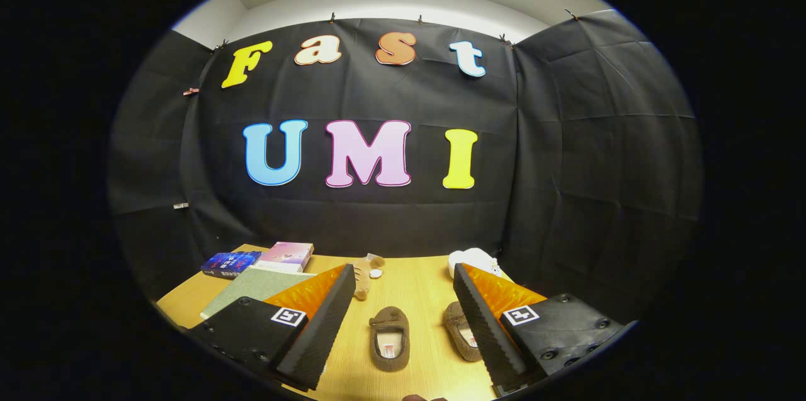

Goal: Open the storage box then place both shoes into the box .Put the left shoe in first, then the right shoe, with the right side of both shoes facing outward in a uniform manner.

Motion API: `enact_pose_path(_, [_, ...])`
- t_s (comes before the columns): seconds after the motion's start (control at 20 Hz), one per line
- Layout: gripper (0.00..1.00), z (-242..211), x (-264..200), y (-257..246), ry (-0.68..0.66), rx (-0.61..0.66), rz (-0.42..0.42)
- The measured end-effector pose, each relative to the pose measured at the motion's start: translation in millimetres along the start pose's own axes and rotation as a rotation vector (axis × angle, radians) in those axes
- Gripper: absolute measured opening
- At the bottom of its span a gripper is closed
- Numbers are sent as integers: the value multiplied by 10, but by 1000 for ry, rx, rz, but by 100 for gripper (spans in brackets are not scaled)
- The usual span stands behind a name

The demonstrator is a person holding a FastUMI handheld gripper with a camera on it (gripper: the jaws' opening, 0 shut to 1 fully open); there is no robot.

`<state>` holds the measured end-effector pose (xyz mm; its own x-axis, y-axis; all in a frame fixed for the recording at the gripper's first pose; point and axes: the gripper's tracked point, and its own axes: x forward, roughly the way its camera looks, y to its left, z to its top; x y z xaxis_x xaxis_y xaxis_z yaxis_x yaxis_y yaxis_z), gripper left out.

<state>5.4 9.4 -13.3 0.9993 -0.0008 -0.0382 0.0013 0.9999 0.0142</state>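
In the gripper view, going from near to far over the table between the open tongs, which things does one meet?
Brown slipper between the open tongs, then the small plush toy, then the booth's black wall. The second slipper lies beside the first, partly behind the right finger.

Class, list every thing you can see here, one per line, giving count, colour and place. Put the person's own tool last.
shoes: two, brown, on the table between the fingers; the right one is partly behind a finger.
books: three, pink, blue and green, at the table's far left.
plush toys: two, tan and white, beyond the shoes.
table: one, light wood.
tool: one, fingers spread wide, holding nothing, above the table.
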Motion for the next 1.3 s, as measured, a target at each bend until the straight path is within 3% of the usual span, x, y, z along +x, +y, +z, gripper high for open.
enact_pose_path(0.3, [97,-53,121,69,23,8,21])
enact_pose_path(0.7, [97,-246,423,202,125,33,118])
enact_pose_path(0.9, [100,-629,509,445,282,131,270])
enact_pose_path(1.3, [98,-1469,302,1068,643,331,667])
